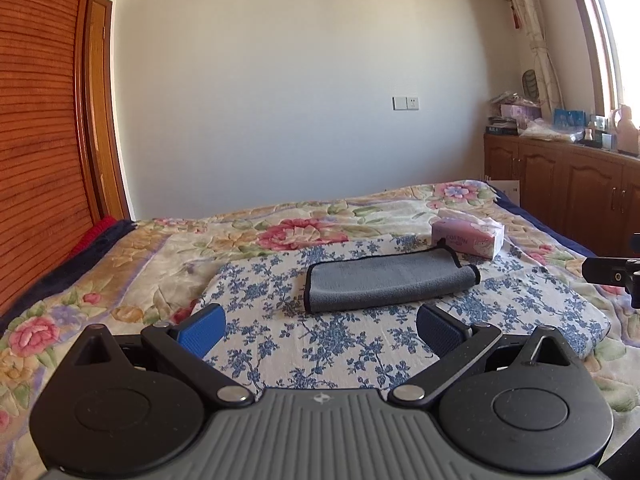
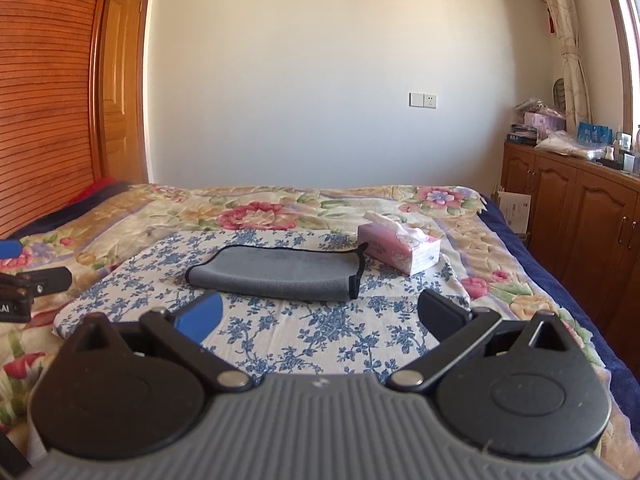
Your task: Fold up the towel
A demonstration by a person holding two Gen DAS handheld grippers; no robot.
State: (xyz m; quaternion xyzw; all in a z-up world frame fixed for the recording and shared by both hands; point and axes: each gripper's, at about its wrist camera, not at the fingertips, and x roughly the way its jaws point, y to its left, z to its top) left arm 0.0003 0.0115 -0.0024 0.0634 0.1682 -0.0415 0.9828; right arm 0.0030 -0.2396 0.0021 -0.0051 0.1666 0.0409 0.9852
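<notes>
A grey towel (image 1: 384,282) with black trim lies folded into a long strip on a blue-flowered white cloth (image 1: 320,344) on the bed. It also shows in the right wrist view (image 2: 276,274). My left gripper (image 1: 320,328) is open and empty, held a little short of the towel's near edge. My right gripper (image 2: 318,320) is open and empty, also short of the towel. The right gripper's side shows at the right edge of the left wrist view (image 1: 612,272); the left gripper's side shows at the left edge of the right wrist view (image 2: 32,284).
A pink tissue box (image 1: 468,236) stands just behind the towel's right end, also in the right wrist view (image 2: 400,250). A floral quilt (image 1: 120,280) covers the bed. A wooden headboard (image 1: 36,160) is left; wooden cabinets (image 2: 580,232) with clutter are right.
</notes>
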